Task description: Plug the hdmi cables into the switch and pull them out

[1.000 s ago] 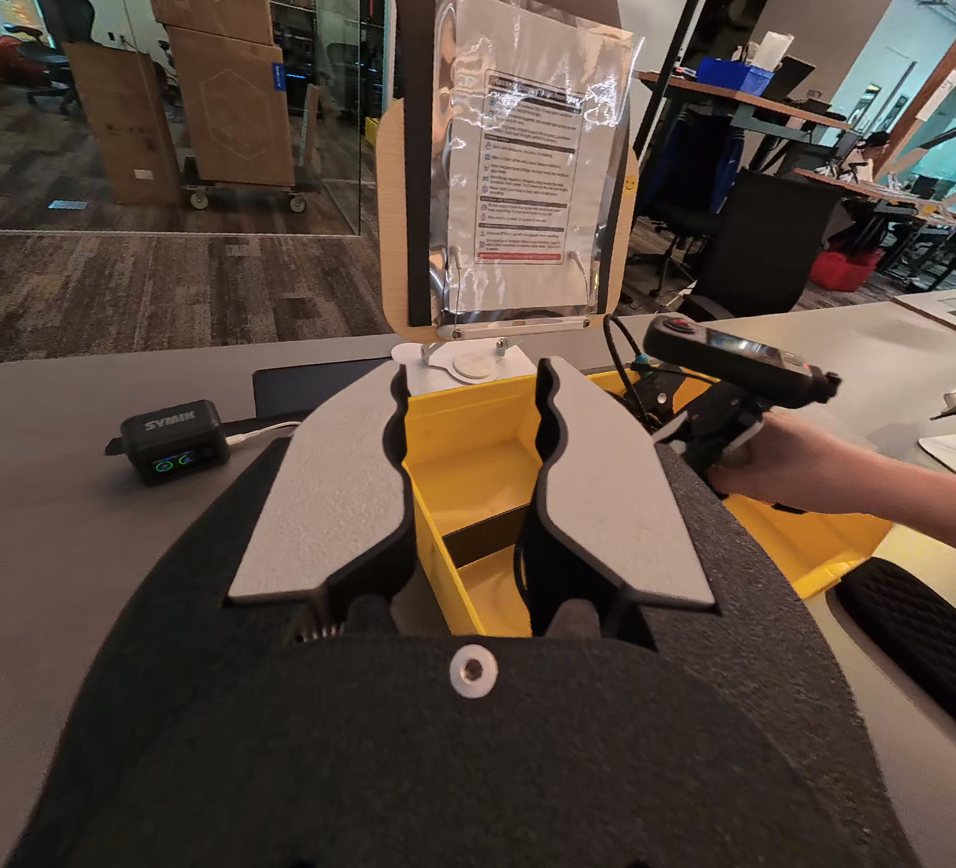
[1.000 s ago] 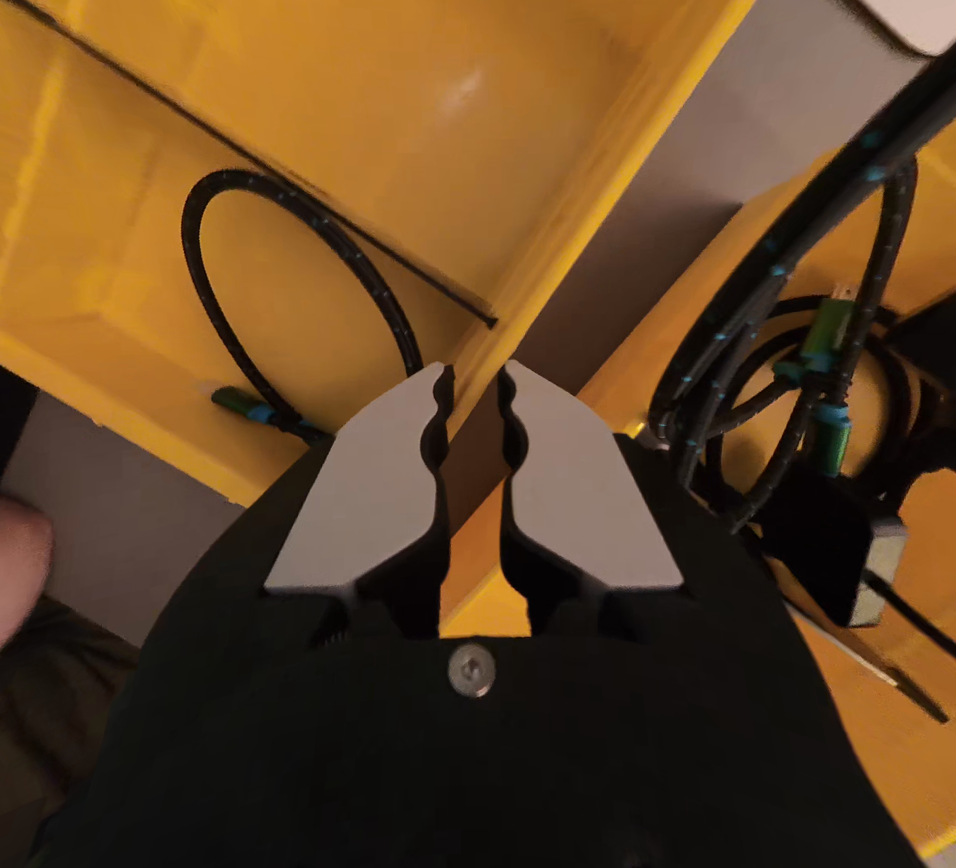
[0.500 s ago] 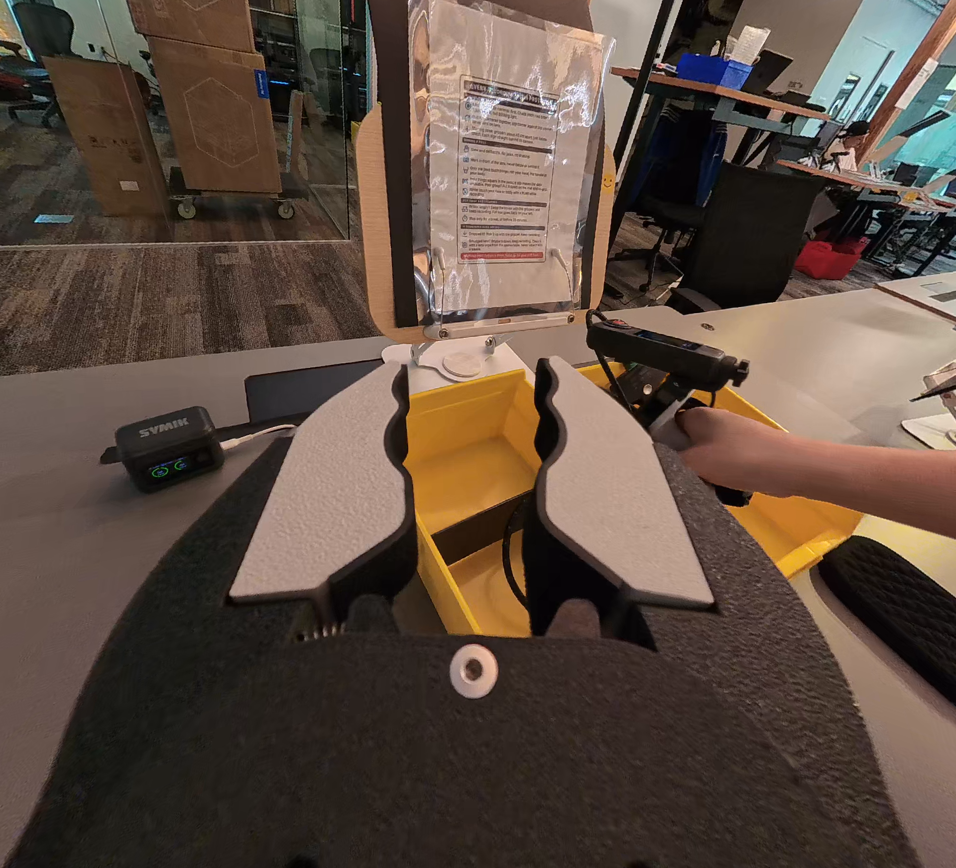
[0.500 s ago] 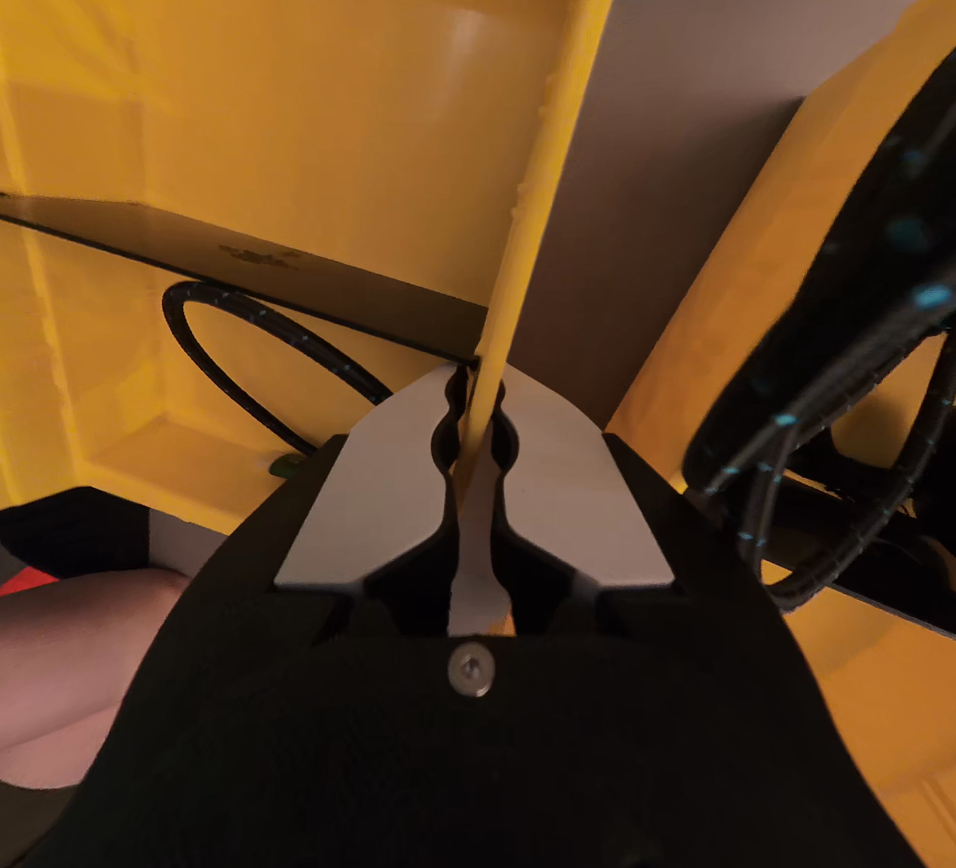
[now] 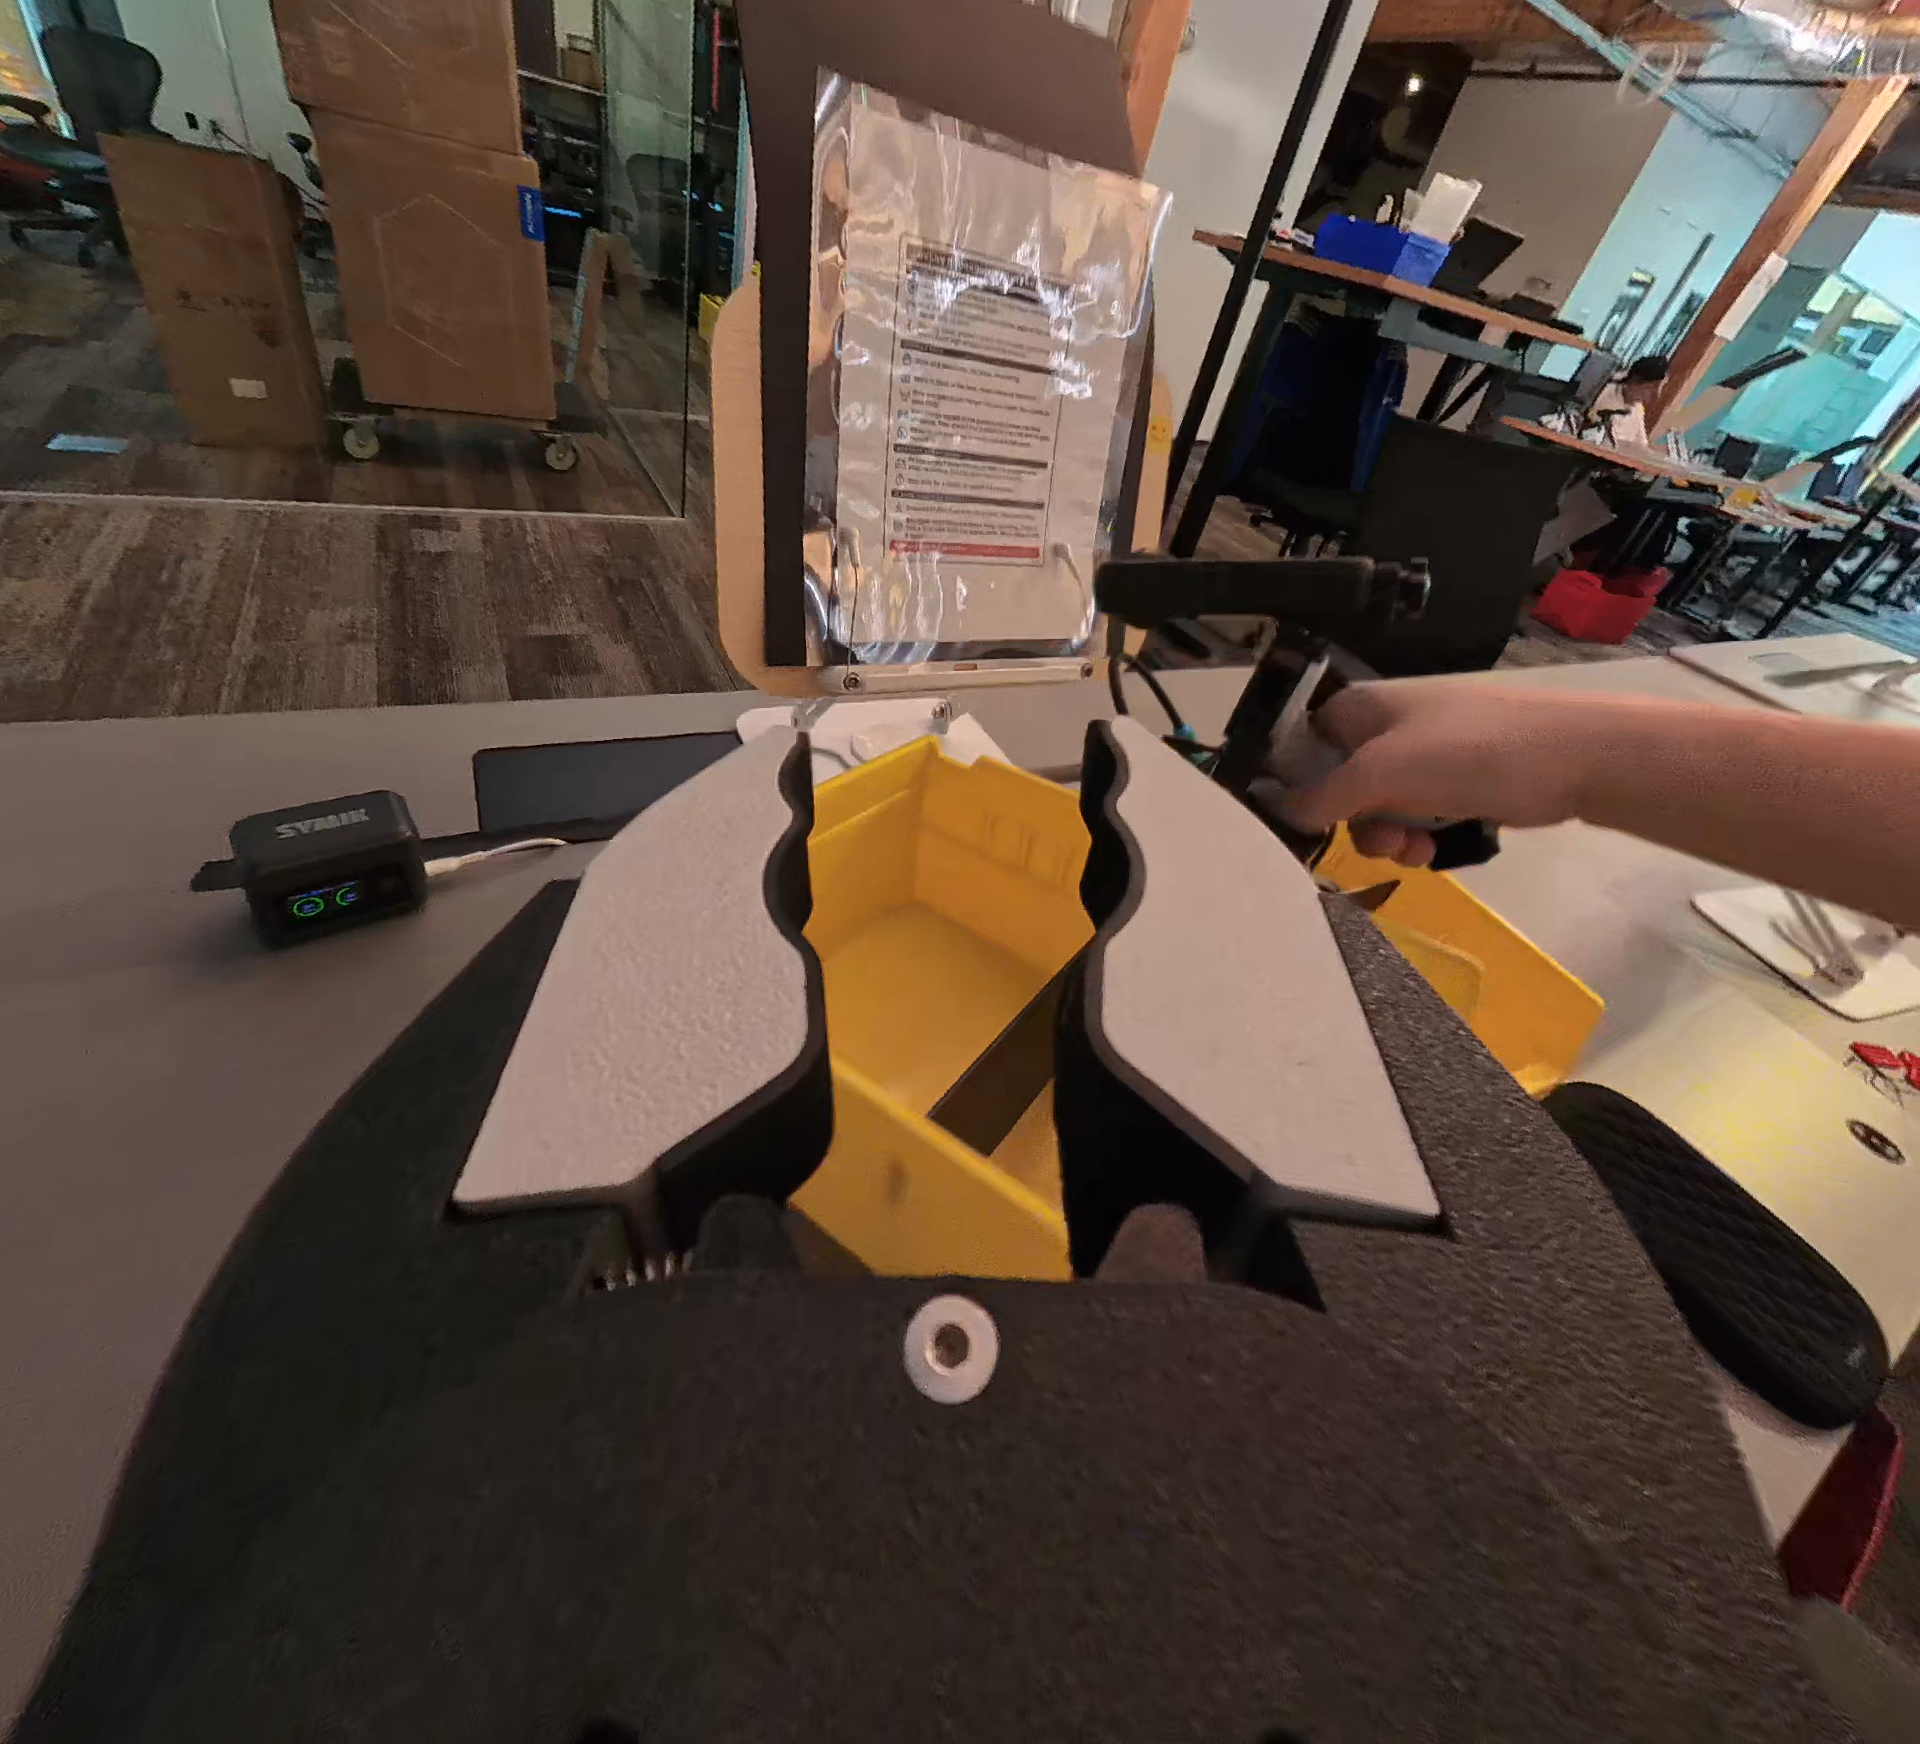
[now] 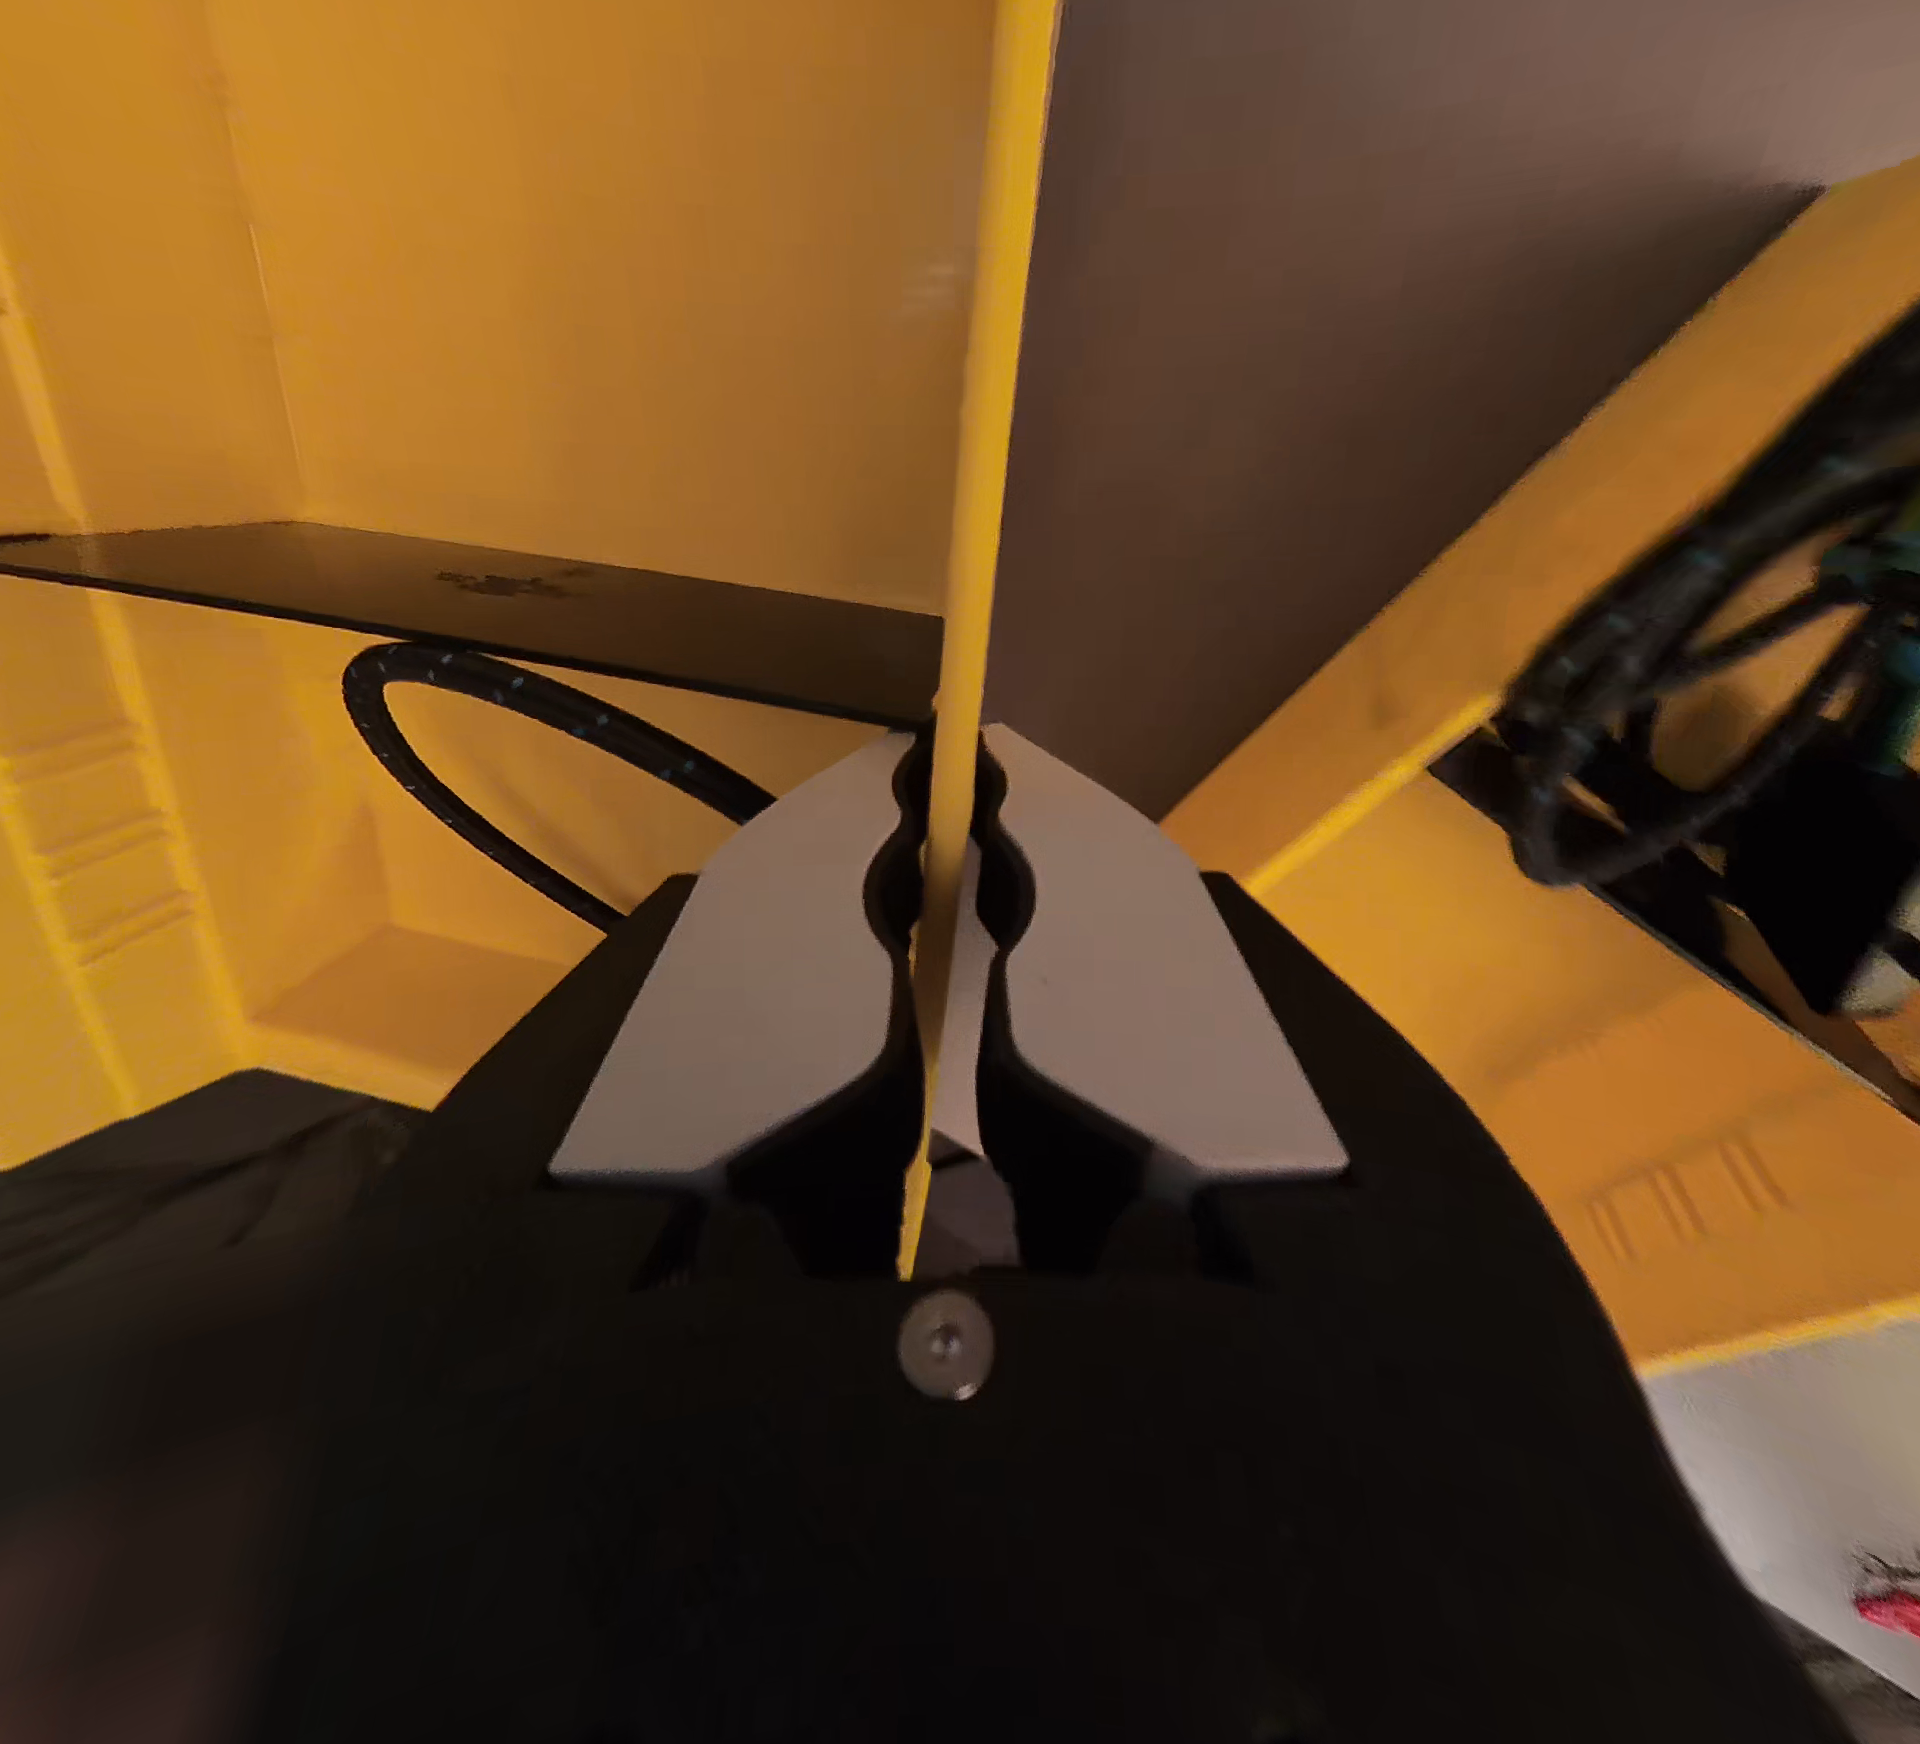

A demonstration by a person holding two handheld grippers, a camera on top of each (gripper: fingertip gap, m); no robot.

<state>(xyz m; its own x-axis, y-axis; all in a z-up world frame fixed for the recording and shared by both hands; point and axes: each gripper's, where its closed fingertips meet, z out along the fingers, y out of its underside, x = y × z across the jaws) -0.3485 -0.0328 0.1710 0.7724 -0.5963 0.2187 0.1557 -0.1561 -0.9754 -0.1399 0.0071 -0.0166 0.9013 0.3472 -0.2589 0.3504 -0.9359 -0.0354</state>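
Left wrist view: the left hand-held gripper [image 5: 940, 749] hangs spread wide above the yellow bin [image 5: 914, 967] on the counter [image 5: 125, 1019]. Right wrist view: the right hand-held gripper [image 6: 951, 764] is clenched on that bin's side wall [image 6: 1013, 344]; one hdmi cable [image 6: 499, 738] loops inside it, more cables [image 6: 1662, 738] in the neighbouring bin [image 6: 1455, 915].

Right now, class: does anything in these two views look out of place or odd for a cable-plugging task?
Yes. The right gripper is shut on the side wall of the yellow bin, not on a cable. The braided black cable lies untouched inside that bin. The left gripper hangs open, holding nothing.

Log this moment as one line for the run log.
right gripper: shut on yellow bin wall | left gripper: open, empty, above bin | braided cable: loose inside bin | plugging: not begun
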